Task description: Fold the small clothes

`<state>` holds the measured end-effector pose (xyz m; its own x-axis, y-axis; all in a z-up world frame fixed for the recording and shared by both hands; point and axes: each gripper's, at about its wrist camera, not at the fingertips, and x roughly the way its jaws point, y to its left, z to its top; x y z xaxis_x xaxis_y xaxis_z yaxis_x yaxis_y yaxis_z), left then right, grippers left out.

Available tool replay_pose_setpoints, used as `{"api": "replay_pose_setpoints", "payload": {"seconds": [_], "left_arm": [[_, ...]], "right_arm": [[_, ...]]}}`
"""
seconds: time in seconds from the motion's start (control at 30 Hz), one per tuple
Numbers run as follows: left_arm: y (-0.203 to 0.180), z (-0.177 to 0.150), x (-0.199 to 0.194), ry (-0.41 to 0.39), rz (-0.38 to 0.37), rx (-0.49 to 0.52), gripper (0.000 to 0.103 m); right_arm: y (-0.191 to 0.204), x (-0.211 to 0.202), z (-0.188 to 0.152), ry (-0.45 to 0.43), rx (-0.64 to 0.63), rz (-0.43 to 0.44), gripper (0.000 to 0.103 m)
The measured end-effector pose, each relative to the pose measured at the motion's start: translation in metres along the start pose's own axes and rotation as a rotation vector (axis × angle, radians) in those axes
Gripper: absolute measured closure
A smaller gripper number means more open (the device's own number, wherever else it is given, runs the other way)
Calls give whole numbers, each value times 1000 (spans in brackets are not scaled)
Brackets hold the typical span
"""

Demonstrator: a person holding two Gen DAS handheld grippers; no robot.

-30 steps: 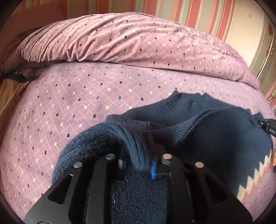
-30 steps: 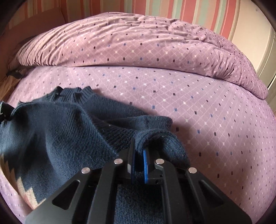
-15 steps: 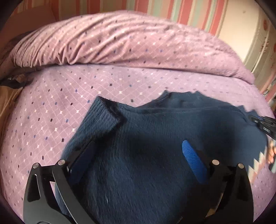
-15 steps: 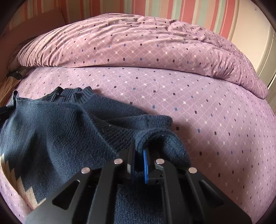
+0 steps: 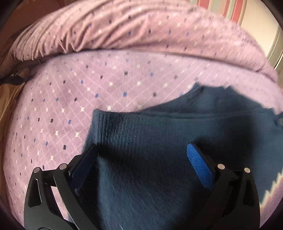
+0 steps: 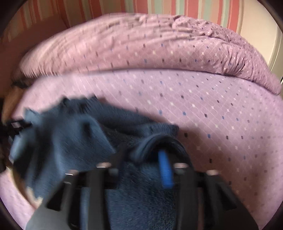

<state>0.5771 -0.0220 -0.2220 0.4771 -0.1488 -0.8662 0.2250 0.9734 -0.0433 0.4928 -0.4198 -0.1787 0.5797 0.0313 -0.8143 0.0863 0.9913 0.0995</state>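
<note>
Left gripper (image 5: 141,159) gapes wide over the flat sweater (image 5: 159,141); only the right view shows bunched knit. Right gripper (image 6: 143,159) looks parted around a fold, too blurred to confirm a grasp. Bare bedspread (image 6: 221,115) lies rightward.

I see a navy blue knitted sweater (image 5: 159,141) with a cream-and-pink zigzag band, lying on a lilac bedspread (image 5: 79,99) with a white diamond grid and small blue, black and white squares. Behind it, the wall (image 6: 176,7) is striped pink, green and cream (my gripper pads (image 5: 201,168) are bright blue).
</note>
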Motion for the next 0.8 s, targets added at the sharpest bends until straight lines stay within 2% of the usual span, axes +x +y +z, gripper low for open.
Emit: {"api": "replay_pose_setpoints", "payload": {"seconds": [0.03,0.1,0.2,0.27,0.33,0.43,0.5,0.57,0.67,0.73,0.8], "left_arm": [[-1,-2,-7,-13,-19,-7,3],[-6,-12,-24,-44,-44,-13,3],[-15,-30,-39,-57,-60,-12,3],[-22,-38,-45,-62,-60,1,3],[-27,-45,-50,-65,-55,15,3],[-31,-52,-50,-47,-66,9,3],[-31,-55,-51,-42,-83,-4,3],[-32,-57,-54,-44,-79,0,3],[-32,-59,-60,-53,-71,15,3],[-29,-59,-63,-51,-67,20,3],[-27,-58,-64,-50,-60,19,3]], "right_arm": [[-2,-12,3,-58,14,-11,22],[-4,-30,7,-146,17,-23,21],[-4,-48,15,-179,6,-16,21],[6,-55,14,-181,-32,19,21],[24,-55,11,-136,-106,91,21],[56,-36,3,-16,-223,199,19],[70,-18,-1,44,-274,202,19],[75,4,-3,89,-300,155,19],[61,27,7,126,-242,92,19],[40,41,17,152,-140,50,19],[16,58,19,212,-21,64,19]]}}
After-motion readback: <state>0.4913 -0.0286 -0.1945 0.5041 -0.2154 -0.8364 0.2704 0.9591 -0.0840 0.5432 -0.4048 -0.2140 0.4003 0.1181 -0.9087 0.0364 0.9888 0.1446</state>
